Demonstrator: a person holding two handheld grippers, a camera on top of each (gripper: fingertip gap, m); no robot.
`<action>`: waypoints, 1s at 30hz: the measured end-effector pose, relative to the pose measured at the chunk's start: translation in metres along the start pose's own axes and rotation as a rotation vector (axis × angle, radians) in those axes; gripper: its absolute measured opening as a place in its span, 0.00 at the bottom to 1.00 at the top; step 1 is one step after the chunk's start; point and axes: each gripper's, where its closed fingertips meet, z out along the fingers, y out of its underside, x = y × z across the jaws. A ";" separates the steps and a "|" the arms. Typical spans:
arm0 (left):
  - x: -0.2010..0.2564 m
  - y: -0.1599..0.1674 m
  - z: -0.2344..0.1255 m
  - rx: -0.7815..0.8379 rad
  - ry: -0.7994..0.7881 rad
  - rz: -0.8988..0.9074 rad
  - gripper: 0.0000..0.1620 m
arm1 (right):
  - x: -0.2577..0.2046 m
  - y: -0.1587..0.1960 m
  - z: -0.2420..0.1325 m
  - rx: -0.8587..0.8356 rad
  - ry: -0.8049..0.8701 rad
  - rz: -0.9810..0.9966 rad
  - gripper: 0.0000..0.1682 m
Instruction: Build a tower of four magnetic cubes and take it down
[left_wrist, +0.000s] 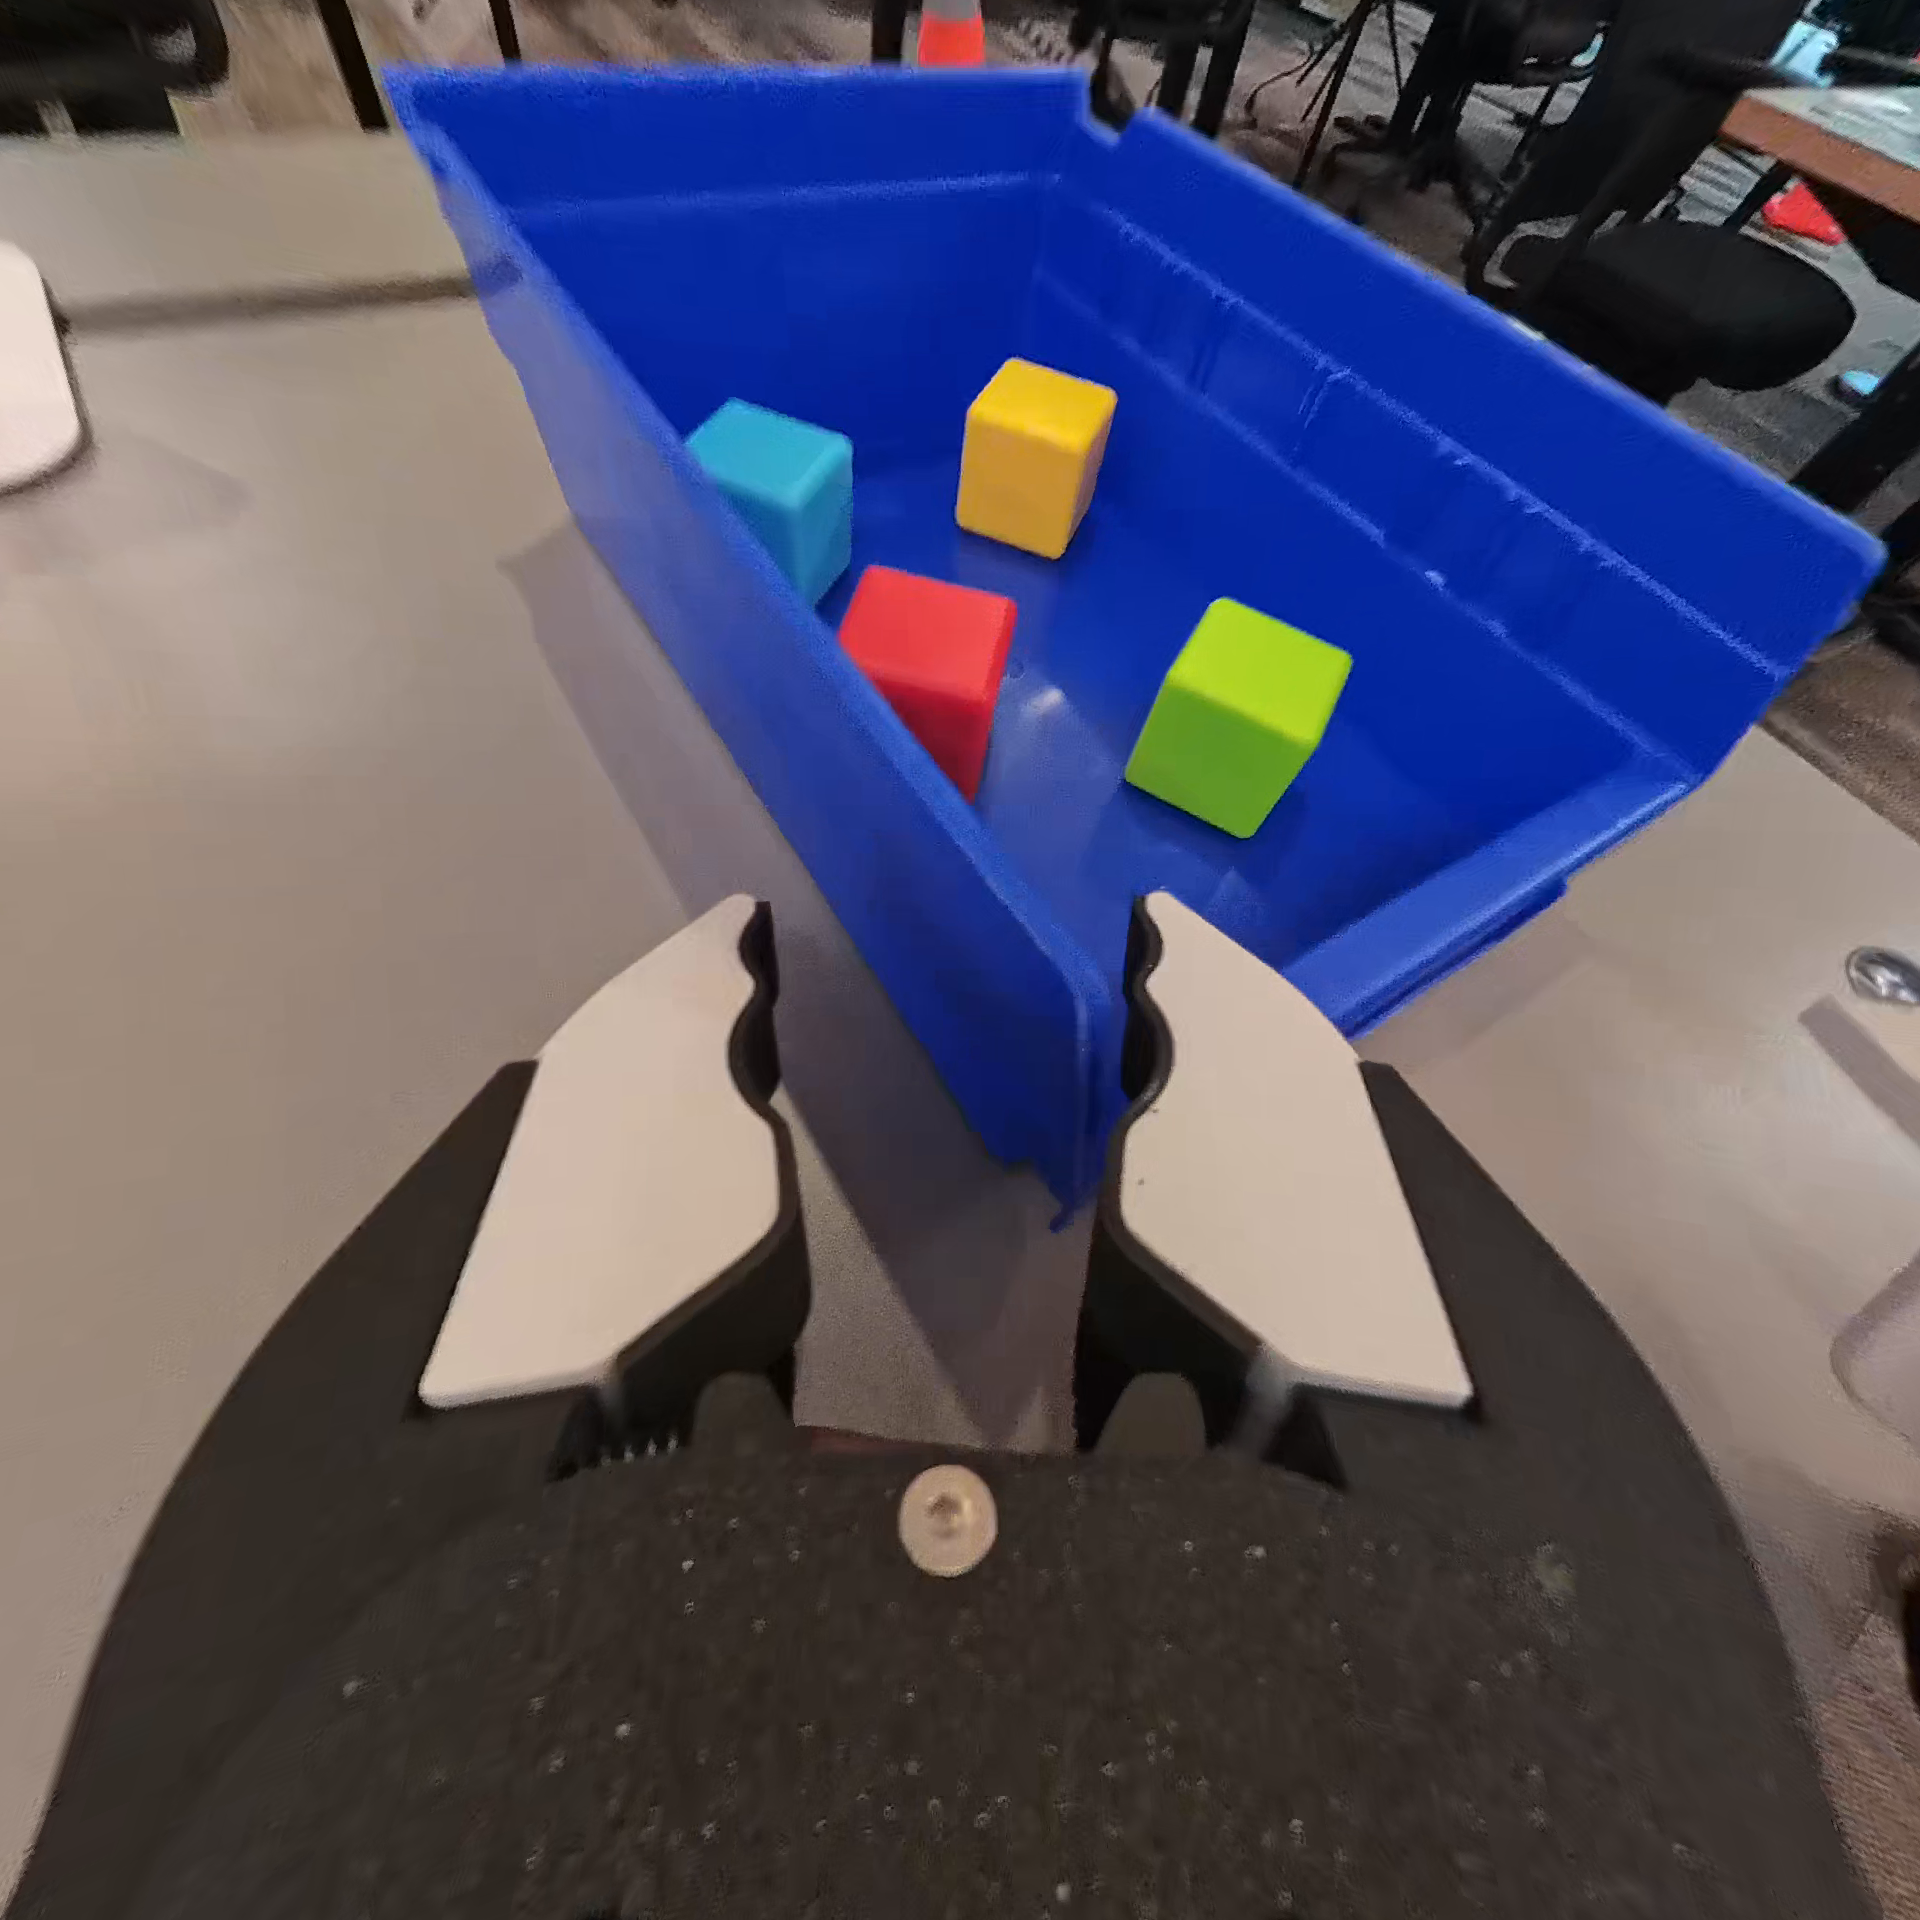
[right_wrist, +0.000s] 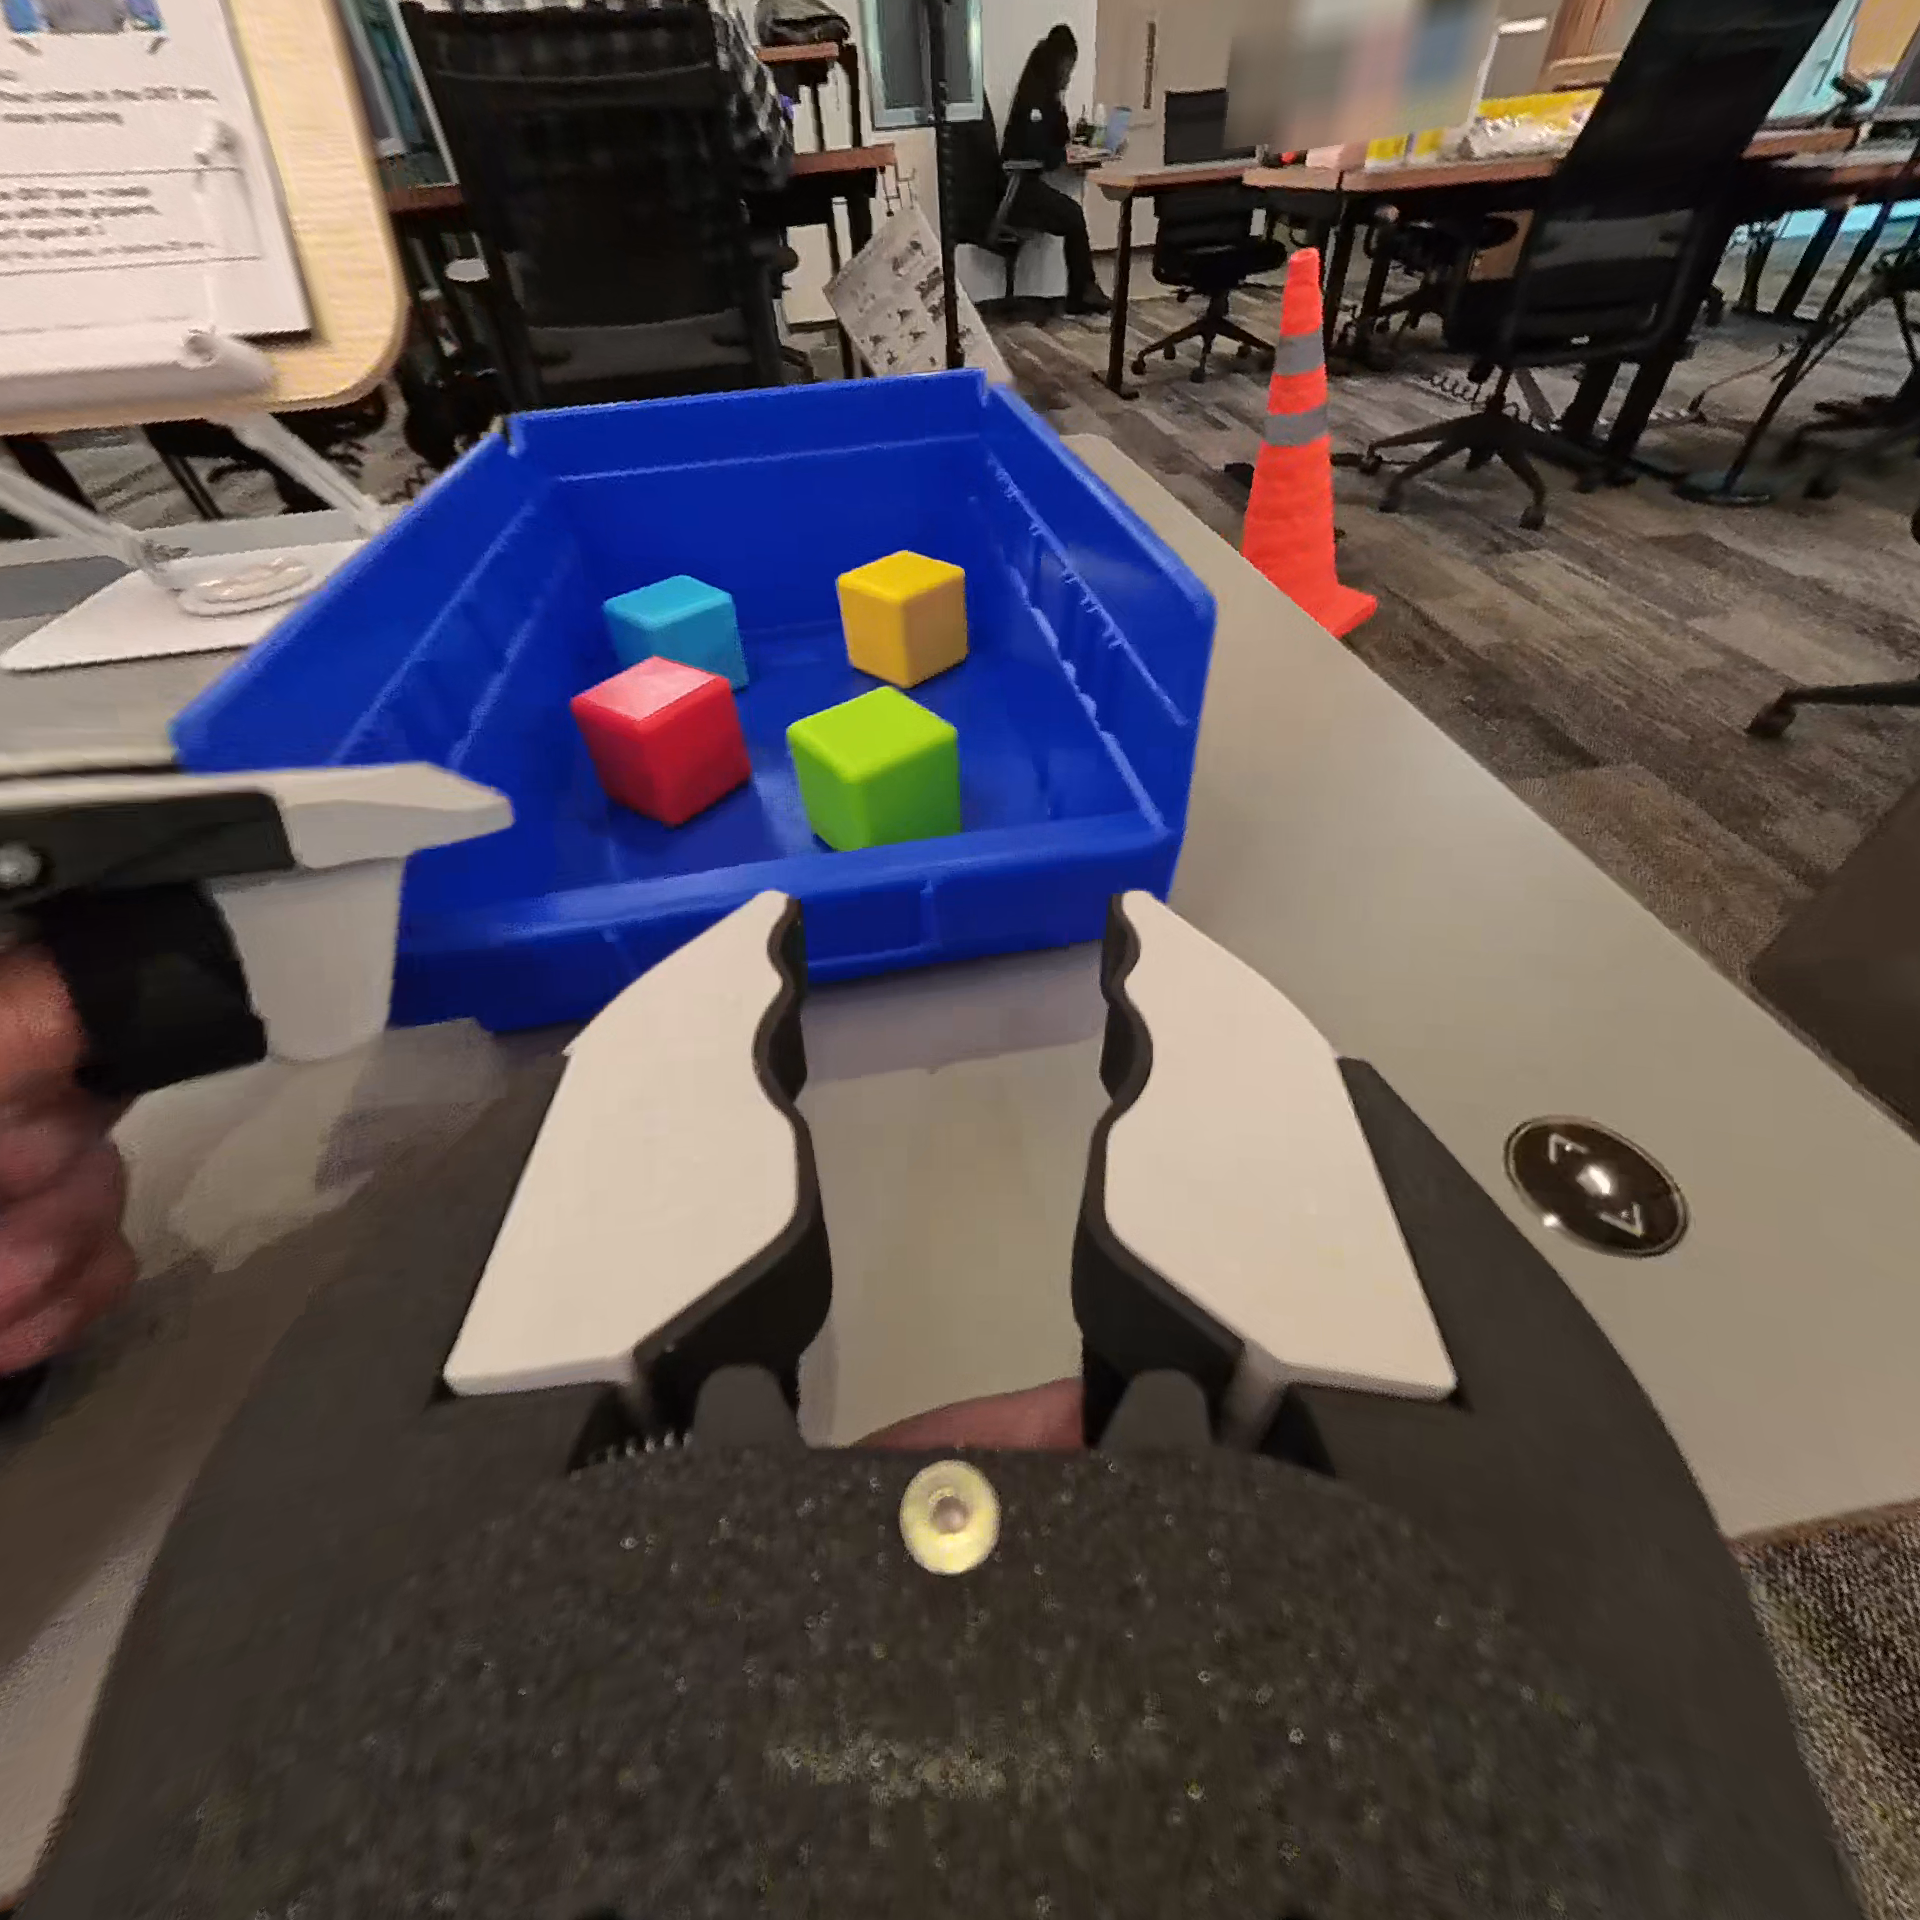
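Left tongs (left_wrist: 951, 935) spread, nothing between fingers, hovering over grey worktop (left_wrist: 312, 831) right at near corner of blue bin (left_wrist: 935, 883); bin's corner edge sits in the gap between fingers. Angled down toward bin interior.

Right tongs (right_wrist: 951, 935) spread too, empty, held over worktop just short of bin's low front wall, pointing straight at it. Left tongs also visible in right wrist view at left edge, side-on, tip at bin's left wall, gripped by a hand (right_wrist: 42, 1143), blurred.

All four cubes loose on bin floor, none stacked:
- blue cube (right_wrist: 675, 629) back left, close to left wall
- yellow cube (right_wrist: 904, 615) back right
- red cube (right_wrist: 660, 738) front left, just in front of blue, looks touching or nearly so
- green cube (right_wrist: 875, 767) front right, apart from red and yellow

No brand or lettering seen on cubes, bin or tongs.

Printed sheet on a stand (right_wrist: 156, 208) beyond bin at left; text blurred, not readable. Round control button (right_wrist: 1595, 1184) set into worktop at right. Orange traffic cone (right_wrist: 1299, 447) on floor past worktop edge. Office chairs, desks, a seated person (right_wrist: 1044, 166) far back.

Nothing lying between right tongs and cubes except bin's front wall; left wall stands between left tongs and red/blue cubes.
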 end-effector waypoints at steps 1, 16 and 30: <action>-0.002 0.003 0.003 -0.011 -0.001 -0.029 0.37 | 0.005 -0.003 0.007 0.000 0.007 0.010 0.33; -0.045 -0.005 -0.014 0.098 -0.238 -0.097 0.03 | 0.003 -0.001 0.061 -0.113 0.099 0.120 0.09; -0.072 -0.006 -0.065 0.120 -0.246 -0.091 0.01 | -0.043 -0.017 0.025 -0.014 0.087 0.121 0.02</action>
